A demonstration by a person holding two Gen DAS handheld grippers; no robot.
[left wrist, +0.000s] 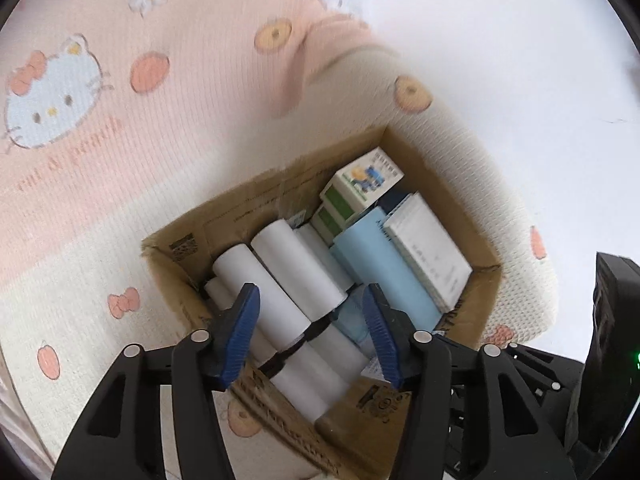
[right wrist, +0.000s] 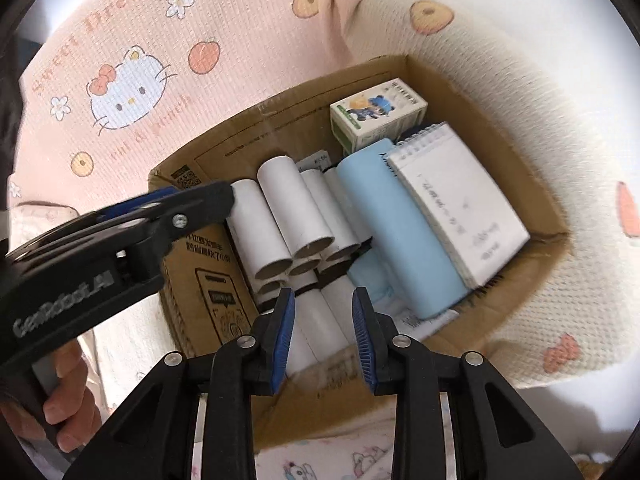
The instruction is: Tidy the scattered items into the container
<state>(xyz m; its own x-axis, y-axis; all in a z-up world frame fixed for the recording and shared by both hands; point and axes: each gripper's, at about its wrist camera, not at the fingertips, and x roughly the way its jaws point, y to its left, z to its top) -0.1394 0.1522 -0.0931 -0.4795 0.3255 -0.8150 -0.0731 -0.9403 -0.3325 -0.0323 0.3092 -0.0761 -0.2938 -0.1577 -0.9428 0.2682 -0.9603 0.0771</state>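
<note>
Spread wide on the left gripper (left wrist: 312,320), blue ribbed pads bare, nothing between them, hovering over white paper tubes (left wrist: 296,268) in the cardboard box (left wrist: 248,208). Parted only narrowly on the right gripper (right wrist: 323,332), ribbed blue pads likewise gripping nothing, poised above a banded bundle of the same tubes (right wrist: 292,220); contact with the tube tops beneath cannot be told. Seen from the right wrist, black plastic frame of the left gripper (right wrist: 160,216) reaching in from 9 o'clock, tip over the box's left wall, a hand (right wrist: 64,404) wrapped around its grip at 8 o'clock. Brown corrugated cardboard box (right wrist: 224,280), rectangular, printed panels and a code square on the inner wall, lying just beyond both sets of jaws toward 12 o'clock. Inside: smooth hollow white cylinders at 11 o'clock of the right jaws; a matte pale blue roll (right wrist: 396,228) at 1 o'clock; a white spiral-bound notepad (right wrist: 460,204) at 2 o'clock, leaning on the blue roll; a small green and white cartoon-printed carton (right wrist: 376,112) in the far corner at 12 o'clock. Beneath the box, a waffle-textured pink and cream blanket (right wrist: 200,8) printed with cartoon cats, bows and peaches.
</note>
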